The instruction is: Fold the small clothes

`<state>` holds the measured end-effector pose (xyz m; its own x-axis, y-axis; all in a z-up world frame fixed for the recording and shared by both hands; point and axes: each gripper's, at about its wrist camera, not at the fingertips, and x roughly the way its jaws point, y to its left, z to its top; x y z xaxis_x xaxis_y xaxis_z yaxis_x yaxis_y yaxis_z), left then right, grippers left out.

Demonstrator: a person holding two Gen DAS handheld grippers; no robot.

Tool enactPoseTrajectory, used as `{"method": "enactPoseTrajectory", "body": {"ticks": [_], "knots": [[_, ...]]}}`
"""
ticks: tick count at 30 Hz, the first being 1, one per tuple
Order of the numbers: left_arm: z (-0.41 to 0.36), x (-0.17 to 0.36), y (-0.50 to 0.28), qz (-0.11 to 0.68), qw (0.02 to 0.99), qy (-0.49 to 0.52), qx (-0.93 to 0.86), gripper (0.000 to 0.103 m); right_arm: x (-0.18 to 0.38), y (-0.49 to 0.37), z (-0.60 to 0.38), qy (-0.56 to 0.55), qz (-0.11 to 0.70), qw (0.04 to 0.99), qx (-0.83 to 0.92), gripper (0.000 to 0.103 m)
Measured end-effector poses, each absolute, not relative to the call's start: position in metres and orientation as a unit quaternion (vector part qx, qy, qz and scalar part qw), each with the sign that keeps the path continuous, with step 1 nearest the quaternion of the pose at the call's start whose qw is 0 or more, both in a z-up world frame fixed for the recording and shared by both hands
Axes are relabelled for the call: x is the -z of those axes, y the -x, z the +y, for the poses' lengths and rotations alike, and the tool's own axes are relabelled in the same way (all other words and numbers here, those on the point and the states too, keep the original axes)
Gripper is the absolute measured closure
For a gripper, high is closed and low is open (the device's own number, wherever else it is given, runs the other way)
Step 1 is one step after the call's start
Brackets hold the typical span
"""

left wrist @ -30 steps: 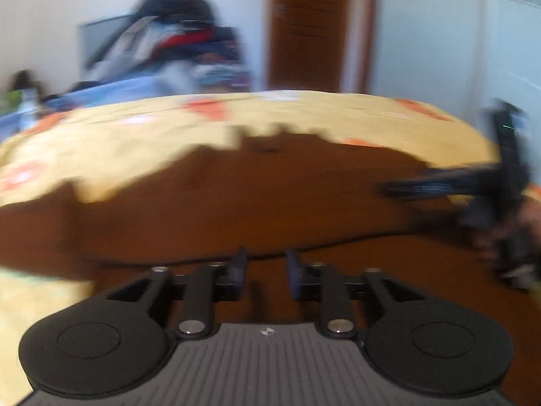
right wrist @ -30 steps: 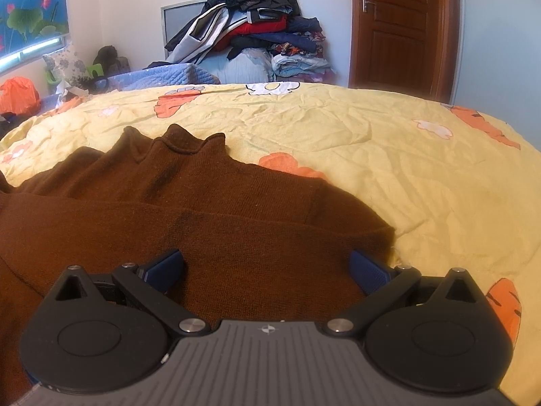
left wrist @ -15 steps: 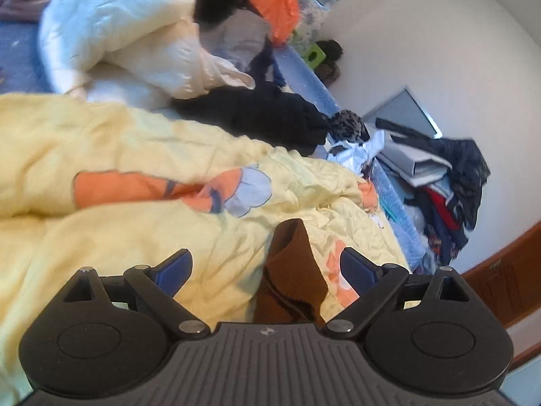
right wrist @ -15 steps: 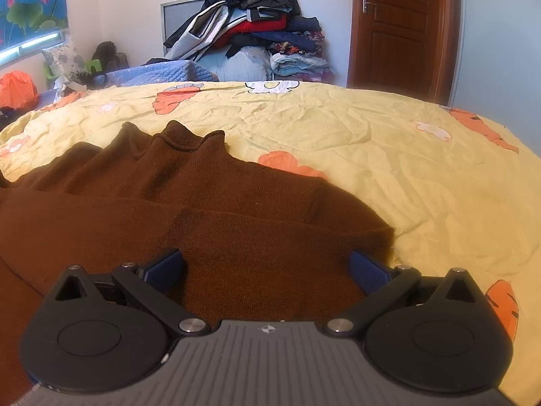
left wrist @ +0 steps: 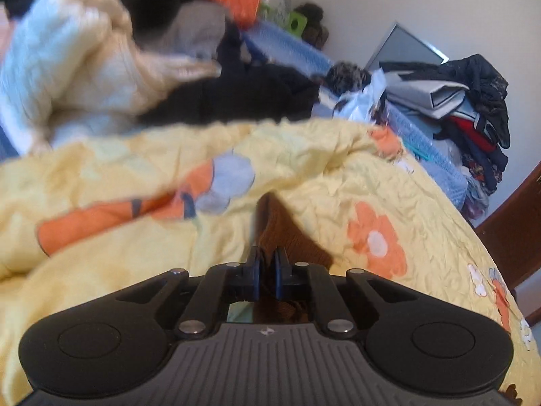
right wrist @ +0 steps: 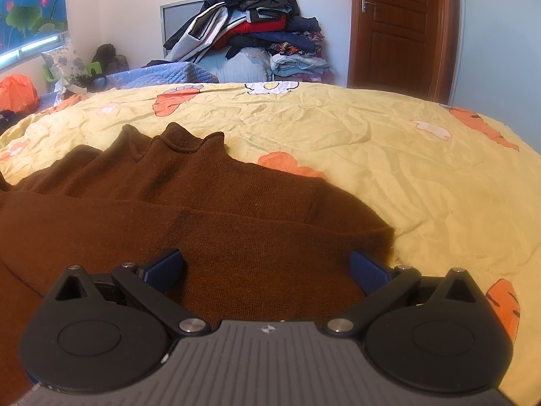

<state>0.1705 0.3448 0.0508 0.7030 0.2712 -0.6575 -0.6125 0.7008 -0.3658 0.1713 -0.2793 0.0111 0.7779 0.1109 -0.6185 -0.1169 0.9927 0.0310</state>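
Observation:
A brown knit sweater [right wrist: 209, 203] lies spread on the yellow flowered bedspread [right wrist: 389, 155], collar toward the far side. In the right wrist view my right gripper [right wrist: 267, 267] hovers open over the sweater's near part, with brown knit beneath and between its wide-apart fingers. In the left wrist view my left gripper [left wrist: 267, 264] is shut on a narrow end of the brown sweater [left wrist: 287, 233], which pokes out beyond the pinched pads over the bedspread [left wrist: 118, 270].
A white and cream quilt [left wrist: 67, 67] and dark garments [left wrist: 236, 98] are heaped beyond the bedspread's edge. A tall pile of clothes [right wrist: 250, 27] stands against the far wall, beside a brown wooden door [right wrist: 399, 27]. An orange bag [right wrist: 17, 91] sits at the left.
My left gripper swung from over the sweater's body to its narrow end, opened wide around it, then closed on it. The right gripper has stayed put and open.

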Motion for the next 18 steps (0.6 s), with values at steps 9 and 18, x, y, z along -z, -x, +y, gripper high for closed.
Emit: {"method": "enactPoseTrajectory", "body": {"ticks": [9,18], "knots": [[0.105,-0.156,-0.145,0.228,0.973,0.002,-0.015,0.096,-0.011,-0.17,-0.28,0.002,0.327,0.943,-0.06,0.0],[0.008,-0.134,-0.072,0.151,0.97,0.029,0.19,0.0,-0.012,-0.169,-0.282,-0.007,0.325,0.944,-0.063,0.0]]}}
